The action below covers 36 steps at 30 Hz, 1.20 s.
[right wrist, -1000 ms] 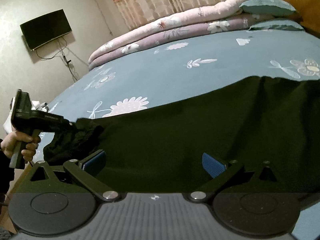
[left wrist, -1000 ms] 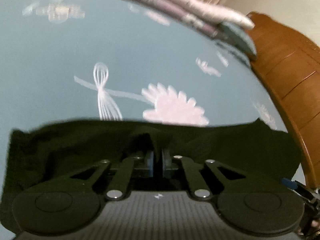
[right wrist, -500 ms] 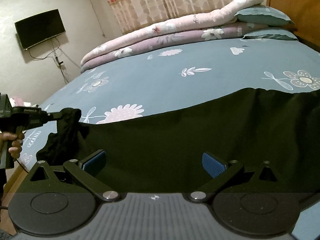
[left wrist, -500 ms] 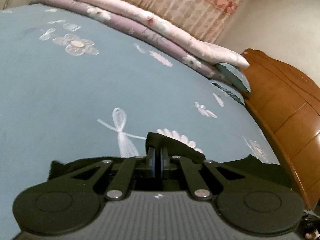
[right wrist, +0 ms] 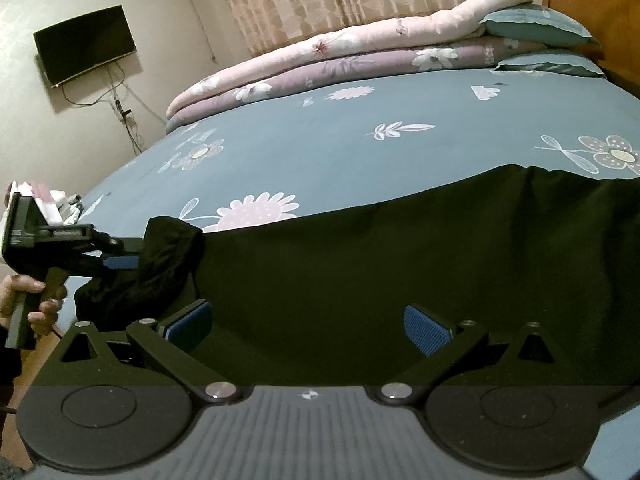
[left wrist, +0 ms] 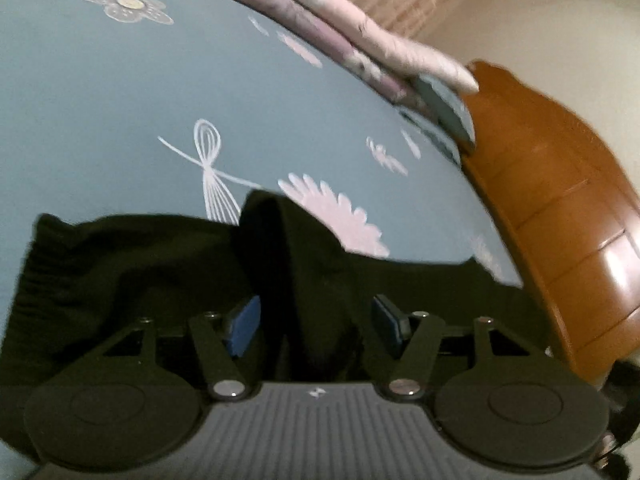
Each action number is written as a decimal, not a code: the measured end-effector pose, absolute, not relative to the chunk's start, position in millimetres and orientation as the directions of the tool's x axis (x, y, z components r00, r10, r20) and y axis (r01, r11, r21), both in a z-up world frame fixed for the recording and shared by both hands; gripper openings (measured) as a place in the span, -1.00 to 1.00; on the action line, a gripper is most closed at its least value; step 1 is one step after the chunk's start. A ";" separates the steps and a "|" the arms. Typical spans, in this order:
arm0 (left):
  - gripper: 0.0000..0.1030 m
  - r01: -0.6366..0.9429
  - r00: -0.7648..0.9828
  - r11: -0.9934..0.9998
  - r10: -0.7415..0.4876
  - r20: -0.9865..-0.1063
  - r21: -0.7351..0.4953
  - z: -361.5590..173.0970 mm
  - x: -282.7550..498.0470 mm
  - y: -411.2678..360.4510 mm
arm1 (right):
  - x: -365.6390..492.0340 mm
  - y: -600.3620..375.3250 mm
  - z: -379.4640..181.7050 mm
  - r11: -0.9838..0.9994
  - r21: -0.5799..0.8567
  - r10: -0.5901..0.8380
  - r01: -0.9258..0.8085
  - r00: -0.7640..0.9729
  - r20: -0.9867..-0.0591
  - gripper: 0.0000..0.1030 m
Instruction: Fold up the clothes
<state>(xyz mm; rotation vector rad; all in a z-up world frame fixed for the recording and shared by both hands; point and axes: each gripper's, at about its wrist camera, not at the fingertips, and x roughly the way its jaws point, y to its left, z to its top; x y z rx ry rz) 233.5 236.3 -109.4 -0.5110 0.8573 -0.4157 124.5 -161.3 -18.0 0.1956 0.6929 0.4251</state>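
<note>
We see the black garment spread across the lower half of the frame on the blue floral bedsheet. Our left gripper has just been opening, a raised fold standing loose between its pads. Our right gripper gapes over the cloth.

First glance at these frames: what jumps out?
A big black garment sprawls over the near part of the blue flowered bedsheet, dark against the pale print. At its left end a bunched ridge of the cloth stands up between the spread blue pads of the left gripper, whose jaws have just been opening. Rolled pink and purple quilts lie along the far side.
</note>
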 end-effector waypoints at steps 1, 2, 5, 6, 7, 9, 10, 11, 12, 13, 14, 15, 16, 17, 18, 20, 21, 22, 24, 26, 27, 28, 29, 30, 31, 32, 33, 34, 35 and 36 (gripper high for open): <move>0.20 0.139 0.582 0.810 -0.532 -0.615 -0.570 -112.9 236.3 233.1 | 124.3 -161.7 -18.2 0.896 0.314 0.442 -0.312 0.688 -0.576 1.00; 0.20 0.151 0.582 0.810 -0.536 -0.612 -0.566 -114.7 236.6 231.5 | 124.1 -162.1 -18.4 0.897 0.315 0.441 -0.311 0.688 -0.576 1.00; 0.16 0.153 0.582 0.799 -0.549 -0.600 -0.582 -116.7 238.8 228.8 | 124.3 -161.7 -18.8 0.898 0.315 0.439 -0.308 0.686 -0.580 1.00; 0.16 0.172 0.569 0.786 -0.571 -0.591 -0.594 -115.8 236.5 227.3 | 123.9 -161.4 -18.4 0.898 0.314 0.438 -0.308 0.686 -0.580 1.00; 0.16 0.198 0.552 0.770 -0.599 -0.580 -0.606 -114.4 233.1 225.5 | 123.3 -161.3 -17.8 0.898 0.314 0.438 -0.308 0.686 -0.580 1.00; 0.17 0.245 0.523 0.750 -0.636 -0.567 -0.615 -112.8 225.7 222.0 | 122.4 -160.0 -17.0 0.894 0.314 0.447 -0.320 0.684 -0.577 1.00; 0.20 0.248 0.521 0.758 -0.629 -0.577 -0.603 -114.8 223.7 221.2 | 122.9 -159.9 -17.2 0.894 0.312 0.446 -0.321 0.683 -0.578 1.00; 0.19 0.247 0.520 0.769 -0.619 -0.589 -0.590 -117.3 222.4 220.5 | 123.8 -160.0 -17.6 0.895 0.309 0.444 -0.320 0.683 -0.579 1.00; 0.19 0.233 0.525 0.755 -0.628 -0.575 -0.612 -120.6 223.3 224.2 | 125.1 -159.7 -18.5 0.895 0.313 0.445 -0.317 0.681 -0.582 1.00; 0.19 0.216 0.531 0.733 -0.642 -0.552 -0.645 -124.1 224.8 229.1 | 126.6 -159.4 -19.6 0.895 0.319 0.446 -0.313 0.677 -0.585 1.00; 0.12 0.195 0.540 0.717 -0.648 -0.538 -0.669 -126.4 226.7 232.6 | 127.4 -158.3 -20.3 0.894 0.321 0.446 -0.311 0.676 -0.587 1.00; -0.12 0.185 0.546 0.731 -0.632 -0.549 -0.657 -126.4 228.1 230.7 | 127.8 -157.0 -21.0 0.894 0.322 0.446 -0.311 0.674 -0.588 1.00; -0.38 0.179 0.552 0.752 -0.610 -0.568 -0.634 -125.9 229.3 227.2 | 127.6 -155.6 -20.8 0.894 0.318 0.447 -0.315 0.673 -0.589 1.00; -0.70 0.173 0.558 0.773 -0.588 -0.586 -0.610 -125.3 230.5 223.7 | 127.1 -154.6 -20.0 0.895 0.312 0.446 -0.320 0.673 -0.590 1.00; -0.75 0.183 0.561 0.781 -0.582 -0.588 -0.597 -122.5 229.0 220.9 | 126.5 -153.8 -19.0 0.896 0.305 0.445 -0.324 0.675 -0.589 1.00; -0.84 0.213 0.566 0.788 -0.581 -0.585 -0.578 -115.6 224.2 215.5 | 125.6 -153.1 -17.0 0.896 0.299 0.444 -0.328 0.677 -0.588 1.00; -0.86 0.223 0.573 0.793 -0.577 -0.582 -0.567 -109.8 221.1 214.5 | 125.7 -153.7 -16.5 0.896 0.303 0.445 -0.325 0.678 -0.586 1.00; -0.88 0.229 0.585 0.796 -0.573 -0.574 -0.561 -102.7 217.0 216.5 | 126.2 -154.3 -16.6 0.895 0.307 0.445 -0.323 0.679 -0.585 1.00; -0.88 0.235 0.612 0.801 -0.562 -0.556 -0.551 -88.4 209.2 223.6 | 127.9 -154.6 -18.0 0.897 0.309 0.441 -0.316 0.679 -0.586 1.00; -0.88 0.226 0.644 0.819 -0.532 -0.550 -0.528 -78.4 201.3 232.5 | 128.6 -153.1 -18.6 0.894 0.307 0.447 -0.325 0.678 -0.583 1.00; -0.88 0.208 0.654 0.826 -0.516 -0.553 -0.524 -77.4 199.4 237.1 | 128.8 -151.2 -18.7 0.893 0.300 0.449 -0.335 0.681 -0.579 1.00; -0.88 0.190 0.654 0.828 -0.508 -0.561 -0.528 -80.3 199.6 240.4 | 129.1 -148.6 -18.6 0.894 0.284 0.447 -0.345 0.687 -0.573 1.00; -0.87 0.172 0.649 0.828 -0.503 -0.570 -0.533 -84.2 200.3 243.2 | 129.4 -144.9 -18.8 0.894 0.259 0.447 -0.365 0.691 -0.568 1.00; -0.87 0.149 0.638 0.831 -0.495 -0.590 -0.536 -90.9 202.1 244.4 | 130.3 -140.7 -19.4 0.891 0.233 0.450 -0.389 0.689 -0.568 1.00; -0.87 0.127 0.624 0.838 -0.484 -0.614 -0.531 -97.8 203.2 244.4 | 132.3 -136.3 -20.9 0.888 0.206 0.450 -0.411 0.684 -0.575 1.00; -0.87 0.111 0.613 0.841 -0.477 -0.629 -0.530 -103.3 203.1 244.7 | 134.5 -133.2 -23.7 0.889 0.191 0.443 -0.416 0.677 -0.588 1.00; -0.87 0.096 0.603 0.843 -0.473 -0.642 -0.530 -108.6 202.8 245.1 | 136.7 -130.6 -27.0 0.892 0.180 0.434 -0.415 0.671 -0.602 1.00; -0.86 0.086 0.599 0.841 -0.472 -0.646 -0.535 -111.2 201.3 245.5 | 138.8 -128.0 -30.2 0.894 0.169 0.424 -0.414 0.664 -0.616 1.00; -0.85 0.077 0.597 0.837 -0.473 -0.648 -0.541 -113.2 199.4 245.9 | 141.3 -127.7 -35.0 0.895 0.179 0.423 -0.409 0.651 -0.630 1.00; -0.85 0.071 0.599 0.833 -0.475 -0.645 -0.549 -113.2 197.6 247.0 | 144.0 -128.9 -40.6 0.897 0.198 0.423 -0.395 0.639 -0.643 1.00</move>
